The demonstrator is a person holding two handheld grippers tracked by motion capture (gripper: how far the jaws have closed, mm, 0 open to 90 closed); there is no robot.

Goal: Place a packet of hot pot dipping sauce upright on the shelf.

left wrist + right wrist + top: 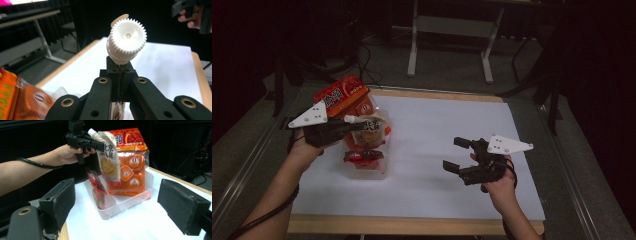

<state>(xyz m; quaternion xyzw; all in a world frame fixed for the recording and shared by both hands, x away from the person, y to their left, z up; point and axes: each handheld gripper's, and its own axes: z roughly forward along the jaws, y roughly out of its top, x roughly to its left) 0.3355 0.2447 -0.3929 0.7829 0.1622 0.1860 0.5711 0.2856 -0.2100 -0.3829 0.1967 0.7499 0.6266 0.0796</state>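
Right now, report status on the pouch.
Left gripper shut on spouted pouch, hanging over clear bin. Right gripper open, empty. Orange pack stands behind pouch.

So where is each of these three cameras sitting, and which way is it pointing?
High view: above the person's side, looking down on the table; both forearms show.
Left gripper view: rides the left gripper, looking along its shut jaws at the spouted pouch.
Right gripper view: rides the right gripper, facing the clear bin.
All three show the pouch; both gripper views show the other hand.
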